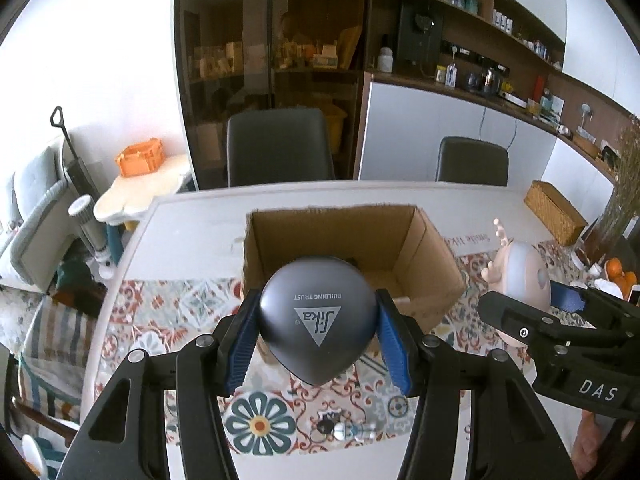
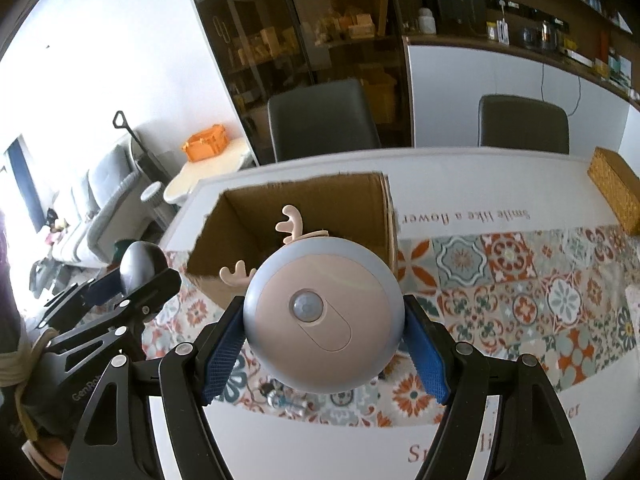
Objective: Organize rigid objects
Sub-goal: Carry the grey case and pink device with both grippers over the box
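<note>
A smooth, matt dark grey plastic object (image 1: 318,322) printed with a pale logo. A round light (image 2: 324,316) of smooth satin plastic, pale pink face, grey-blue rim, pink antlers. Ribbed blue rubbery pads (image 1: 244,344) on matt black plastic gripper fingers. A rough brown corrugated cardboard box (image 1: 420,248) with torn edges. A smooth printed tablecloth (image 2: 520,280), slightly glossy. A woven straw-like box (image 2: 616,188).

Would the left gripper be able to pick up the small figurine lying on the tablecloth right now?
Probably not: the left gripper is already shut on the dark grey Sika gadget, so nothing else fits between its pads. The figurine lies unobstructed below it.
</note>
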The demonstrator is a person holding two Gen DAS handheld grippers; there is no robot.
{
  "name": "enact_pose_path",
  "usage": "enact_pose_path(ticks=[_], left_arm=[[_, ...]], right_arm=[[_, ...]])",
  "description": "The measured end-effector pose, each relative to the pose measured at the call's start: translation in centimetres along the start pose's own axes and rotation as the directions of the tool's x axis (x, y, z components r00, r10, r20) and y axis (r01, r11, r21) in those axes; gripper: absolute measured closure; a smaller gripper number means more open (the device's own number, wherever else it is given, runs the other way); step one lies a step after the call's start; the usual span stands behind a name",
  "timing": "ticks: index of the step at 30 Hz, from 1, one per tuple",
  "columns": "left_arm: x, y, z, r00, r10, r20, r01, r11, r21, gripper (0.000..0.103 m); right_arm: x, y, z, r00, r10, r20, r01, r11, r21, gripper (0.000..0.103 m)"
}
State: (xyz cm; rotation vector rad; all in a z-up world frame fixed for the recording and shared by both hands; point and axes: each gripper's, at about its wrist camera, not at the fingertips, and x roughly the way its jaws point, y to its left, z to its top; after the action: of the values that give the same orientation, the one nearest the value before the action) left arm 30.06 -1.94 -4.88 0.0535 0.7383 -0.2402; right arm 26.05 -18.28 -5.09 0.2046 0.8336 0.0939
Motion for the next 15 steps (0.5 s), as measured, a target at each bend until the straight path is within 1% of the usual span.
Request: enact_pose_path(ticks=[3,6,8,12,15], left_arm=[[0.0,0.0,1.0,1.000,0.004,0.021,-0.005,1.000,0.004,0.048],[0.4,0.0,2.0,1.000,0.002,0.025,-0.002,1.000,0.001,0.048],[0.9,0.2,2.6,1.000,-0.001,0.016,0.001,1.000,-0.007,0.048],[2.2,0.5,3.7,1.000,-0.012,-0.004,0.011,1.000,-0.024,0.048],[3.0,0.5,4.2,1.000,0.000,-0.016,0.000,1.000,-0.019,0.048]], right_arm=[[-0.4,0.1,1.1,1.000,-0.001,0.029,0.002,1.000,-0.009,0.028],[-0.3,0.3,2.1,0.999,-0.005,0.048,0.006,1.000,-0.020,0.028],[-0.2,0.5,2.9,0.998,-0.008,0.059,0.009,1.000,-0.028,0.028],[0.9,0.5,4.3,0.999,-0.007,0.053,0.009,0.999,-0.030,0.028],[1.5,0.4,5.2,0.999,0.002,0.053,0.000,1.000,-0.030,0.028]])
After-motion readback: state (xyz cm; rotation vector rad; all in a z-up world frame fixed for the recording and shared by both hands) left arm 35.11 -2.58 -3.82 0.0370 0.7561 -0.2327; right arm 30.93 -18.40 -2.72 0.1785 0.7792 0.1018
